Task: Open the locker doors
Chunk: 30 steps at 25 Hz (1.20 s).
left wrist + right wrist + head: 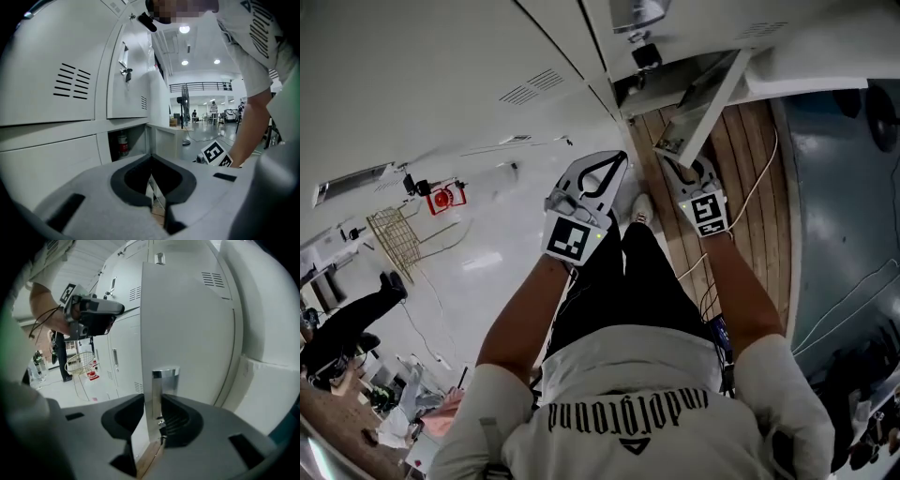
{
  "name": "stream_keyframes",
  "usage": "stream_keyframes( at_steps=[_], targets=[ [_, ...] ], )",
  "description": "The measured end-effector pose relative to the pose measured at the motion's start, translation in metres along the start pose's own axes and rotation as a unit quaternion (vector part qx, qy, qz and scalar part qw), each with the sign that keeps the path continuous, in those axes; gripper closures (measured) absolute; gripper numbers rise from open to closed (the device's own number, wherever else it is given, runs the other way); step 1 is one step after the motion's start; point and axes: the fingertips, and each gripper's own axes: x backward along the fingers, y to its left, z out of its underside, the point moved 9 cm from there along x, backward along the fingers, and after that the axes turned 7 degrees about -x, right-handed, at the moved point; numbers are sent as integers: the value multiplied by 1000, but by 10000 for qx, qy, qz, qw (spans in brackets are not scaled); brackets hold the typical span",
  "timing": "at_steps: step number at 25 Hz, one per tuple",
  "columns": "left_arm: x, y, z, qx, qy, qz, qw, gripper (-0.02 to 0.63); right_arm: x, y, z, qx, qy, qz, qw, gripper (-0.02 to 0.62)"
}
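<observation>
Two hand-held grippers of matte grey plastic, each lined with dark curved pads, reach out ahead of the person. The right hand-held gripper is clamped on the free edge of a locker door, a smooth, pale grey sheet-metal panel standing swung out from its cabinet. Its pads sit on either side of the edge, where a polished chrome handle rises toward twelve o'clock.

The left hand-held gripper has its jaws closed tip to tip with nothing between them. It points along a row of lockers at ten o'clock, with flat painted fronts and slotted vents. At eleven o'clock from its jaws a low compartment stands open, and inside is what looks like a red extinguisher.

In the head view the bare left forearm and right forearm both stretch forward toward twelve o'clock. The right one is over a floor of narrow wooden planks.
</observation>
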Motion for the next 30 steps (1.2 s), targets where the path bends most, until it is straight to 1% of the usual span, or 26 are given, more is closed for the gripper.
stream_keyframes(
  at_steps=[3,6,10,16,21,30],
  targets=[
    [-15,-10,-5,-53,-4,199,9998,598,20,-10,9,99,24,-85,9999,472],
    [-30,-17,-9,-94,-10,344,9994,597,40,-21,18,143,64,-66,9999,472],
    [-47,-27,-13,-110,12,544,9985,597,64,-35,31,-146,108,87,9998,490],
    [-69,-44,-18,-86,28,852,9963,598,96,-55,45,-463,136,527,9974,529],
    [-84,-49,-24,-145,-14,1065,9942,598,122,-81,56,-777,136,960,9923,541],
    [-102,-51,-35,-233,-74,1271,9916,597,149,-137,68,-956,127,1588,9826,549]
  ],
)
